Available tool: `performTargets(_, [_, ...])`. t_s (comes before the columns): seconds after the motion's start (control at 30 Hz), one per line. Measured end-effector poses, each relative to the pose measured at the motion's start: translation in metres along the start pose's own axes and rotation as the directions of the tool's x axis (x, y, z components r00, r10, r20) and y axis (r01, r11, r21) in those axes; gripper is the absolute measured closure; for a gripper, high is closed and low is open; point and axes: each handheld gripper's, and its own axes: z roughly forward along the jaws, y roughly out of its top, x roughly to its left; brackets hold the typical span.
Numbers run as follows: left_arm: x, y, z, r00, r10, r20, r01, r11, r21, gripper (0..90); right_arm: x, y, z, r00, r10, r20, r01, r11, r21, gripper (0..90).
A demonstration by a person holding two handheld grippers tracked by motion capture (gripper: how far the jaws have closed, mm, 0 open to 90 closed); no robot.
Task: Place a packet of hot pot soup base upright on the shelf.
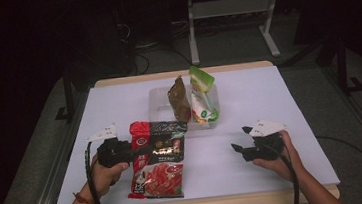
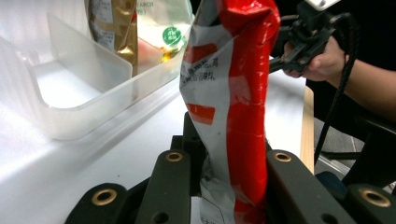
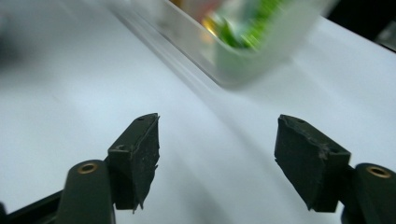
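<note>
In the high view the left gripper (image 1: 123, 152) was clamped on the left edge of the red seasoning packet (image 1: 157, 159), which lay on the near-left part of the white table (image 1: 269, 103), just near of the clear plastic bin (image 1: 157, 100) holding a brown pouch (image 1: 179, 99) and a green-topped pouch (image 1: 202, 97); the right gripper (image 1: 241, 144) hovered to the right, jaws apart and empty. In the left gripper view the jaws pinched the packet (image 2: 233, 93) upright, so a firm grip and a steady lift toward the bin's empty left part (image 2: 70, 88) seemed wise. The right gripper view showed its jaws wide over bare table, free to steady the bin (image 3: 252, 60).
</note>
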Motion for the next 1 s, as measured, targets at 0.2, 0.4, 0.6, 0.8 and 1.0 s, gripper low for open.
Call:
performTargets(0.2, [-0.012, 0.006, -0.003, 0.9994, 0.031, -0.013, -0.031, 0.9991, -0.029, 78.4, -0.013, -0.016, -0.002, 0.9981, 0.057, 0.023, -0.057, 0.998, 0.022, 28.9])
performTargets(0.4, [-0.023, 0.015, -0.006, 0.9960, 0.057, -0.069, -0.063, 0.9942, -0.087, 80.5, -0.013, -0.022, 0.001, 0.9974, 0.068, 0.021, -0.069, 0.997, 0.042, 28.5])
performTargets(0.6, [-0.028, 0.019, -0.011, 0.9934, 0.077, -0.084, -0.086, 0.9905, -0.107, 81.0, -0.012, -0.020, 0.002, 0.9972, 0.073, 0.014, -0.073, 0.997, 0.039, 28.1])
performTargets(0.8, [-0.033, 0.026, -0.022, 0.9873, 0.096, -0.126, -0.115, 0.9818, -0.151, 81.3, -0.014, -0.019, 0.004, 0.9963, 0.085, 0.014, -0.085, 0.996, 0.035, 27.4])
performTargets(1.0, [-0.033, 0.037, -0.037, 0.9737, 0.095, -0.207, -0.138, 0.9689, -0.205, 81.3, -0.014, -0.019, 0.003, 0.9956, 0.092, 0.019, -0.092, 0.995, 0.029, 27.0])
